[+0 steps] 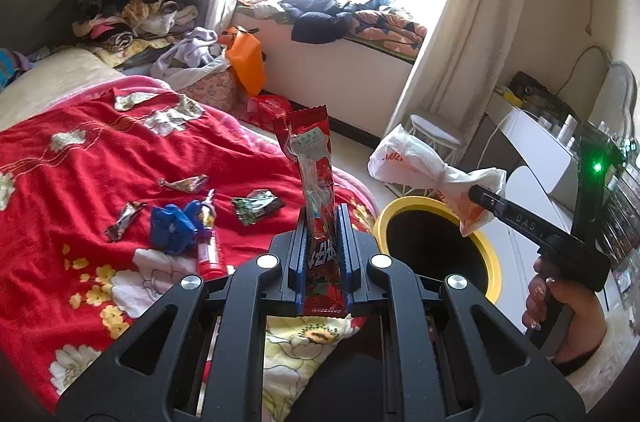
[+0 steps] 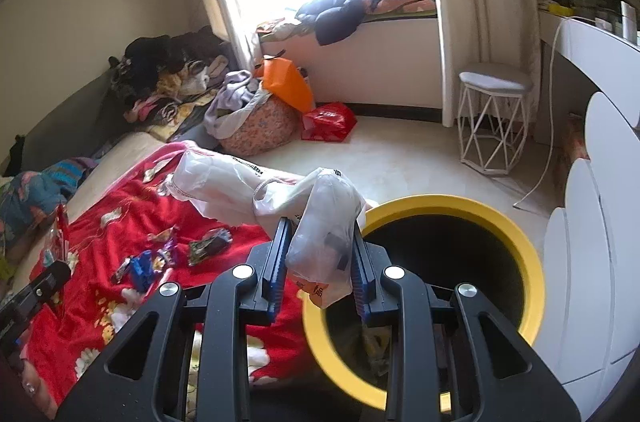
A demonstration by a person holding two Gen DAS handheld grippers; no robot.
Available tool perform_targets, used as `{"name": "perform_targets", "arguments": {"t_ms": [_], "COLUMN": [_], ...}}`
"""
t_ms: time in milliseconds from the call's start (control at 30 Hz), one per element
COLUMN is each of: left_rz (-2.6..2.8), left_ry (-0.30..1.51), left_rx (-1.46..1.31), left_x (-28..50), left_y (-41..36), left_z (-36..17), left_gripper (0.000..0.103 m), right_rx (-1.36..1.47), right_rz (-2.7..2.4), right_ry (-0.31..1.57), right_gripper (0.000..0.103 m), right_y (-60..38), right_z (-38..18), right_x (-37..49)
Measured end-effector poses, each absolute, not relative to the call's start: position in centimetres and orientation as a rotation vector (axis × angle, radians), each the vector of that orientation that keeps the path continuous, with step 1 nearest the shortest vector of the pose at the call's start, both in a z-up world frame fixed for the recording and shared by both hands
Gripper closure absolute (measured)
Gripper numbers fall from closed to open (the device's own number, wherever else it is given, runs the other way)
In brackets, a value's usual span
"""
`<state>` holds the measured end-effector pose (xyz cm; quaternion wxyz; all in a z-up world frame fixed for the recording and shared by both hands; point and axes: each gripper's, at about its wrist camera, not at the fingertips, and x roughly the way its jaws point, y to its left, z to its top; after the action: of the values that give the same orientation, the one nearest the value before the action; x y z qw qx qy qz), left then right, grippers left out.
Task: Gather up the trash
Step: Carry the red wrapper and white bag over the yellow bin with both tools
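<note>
Right wrist view: round black bin with a yellow rim sits near, with some scraps inside. Right gripper pinches a white plastic bag at its rim. Left gripper squeezes a long red snack wrapper. More wrappers lie left on the red flowered blanket.

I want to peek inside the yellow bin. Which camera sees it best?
The right wrist view: the yellow bin sits close below, its whole rim and dark inside showing. The left wrist view shows the bin smaller, off to the side, partly behind the right gripper.
</note>
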<state>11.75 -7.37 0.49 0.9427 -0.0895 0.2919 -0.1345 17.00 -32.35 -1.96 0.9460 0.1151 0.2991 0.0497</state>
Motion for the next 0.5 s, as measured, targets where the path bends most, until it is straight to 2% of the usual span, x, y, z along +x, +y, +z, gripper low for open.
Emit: {"name": "perform_targets", "arguments": {"t_ms": [500], "left_rz": [-0.383], "left_ry": [0.621], "left_rx": [-0.136], "left_x": [12.2], "left_y": [-12.5], "left_z": [0.2], "left_gripper": [0.094], "right_rx": [0.280], "right_rz": [-0.016], "right_ry": [0.595], "right_gripper": [0.077], "right_y": [-37.5], "right_z": [-2.8], "right_x": [16.1]}}
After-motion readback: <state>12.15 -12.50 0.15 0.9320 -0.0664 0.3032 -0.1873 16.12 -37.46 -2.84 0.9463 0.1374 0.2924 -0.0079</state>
